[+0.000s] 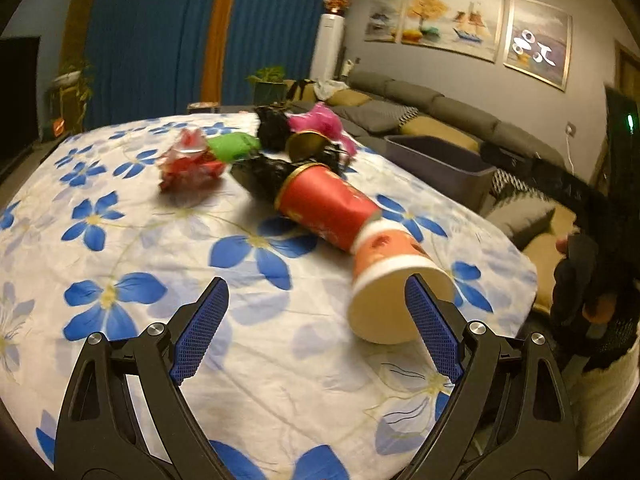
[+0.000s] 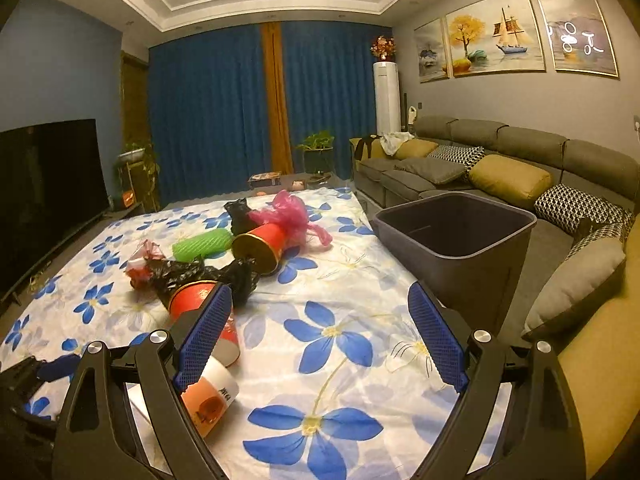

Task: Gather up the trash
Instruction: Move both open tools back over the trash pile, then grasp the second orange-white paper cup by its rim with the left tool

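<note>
Trash lies on a table with a blue-flowered cloth (image 1: 132,240). An orange-and-white paper cup (image 1: 384,280) lies on its side, mouth toward me, just ahead of my open left gripper (image 1: 316,300); its right finger overlaps the cup's rim. A red cup (image 1: 326,204) lies behind it, then a gold-lined red cup (image 1: 306,146), black bags (image 1: 262,174), a pink bag (image 1: 318,118), green netting (image 1: 232,146) and a red wrapper (image 1: 186,164). My right gripper (image 2: 320,316) is open and empty over the cloth; the orange cup (image 2: 210,400) and red cup (image 2: 192,298) lie by its left finger.
A dark grey bin (image 2: 456,236) stands open beside the table's right edge; it also shows in the left wrist view (image 1: 436,160). A grey sofa with cushions (image 2: 508,176) runs along the right wall. A television (image 2: 48,188) stands at left. The person's arm (image 1: 576,280) is at right.
</note>
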